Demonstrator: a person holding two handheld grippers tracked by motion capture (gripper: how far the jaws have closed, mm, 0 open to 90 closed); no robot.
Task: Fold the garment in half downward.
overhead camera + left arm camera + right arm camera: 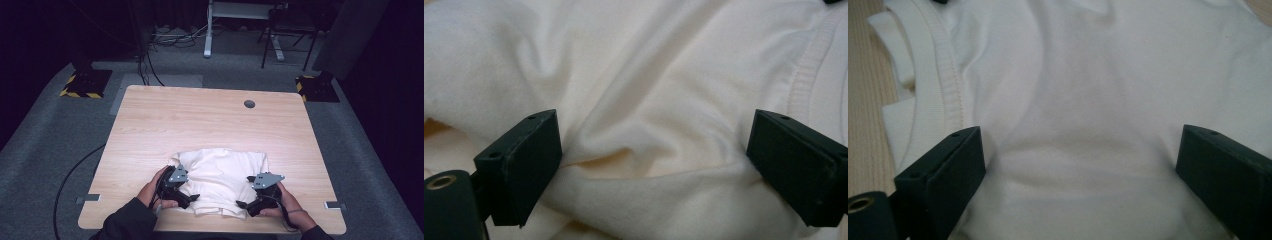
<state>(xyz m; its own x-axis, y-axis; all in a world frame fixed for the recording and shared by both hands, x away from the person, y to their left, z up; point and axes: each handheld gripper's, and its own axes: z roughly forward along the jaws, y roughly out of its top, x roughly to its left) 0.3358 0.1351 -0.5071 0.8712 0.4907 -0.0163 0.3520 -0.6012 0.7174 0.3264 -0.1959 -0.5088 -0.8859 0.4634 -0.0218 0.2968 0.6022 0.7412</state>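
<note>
Looking along my left gripper (654,165), I see its jaws spread wide with a raised fold of the cream shirt (222,172) between them, nothing clamped; my right gripper (1080,175) is just as wide over flatter cloth (a ribbed hem (940,75) runs past its left jaw). The folded shirt lies at the near middle of the wooden table (200,120), a gripper at each near corner.

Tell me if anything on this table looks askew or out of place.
Nothing stands out. The cream garment lies folded near the table's front edge, slightly rumpled, with both tongs, left and right, open over it.
</note>
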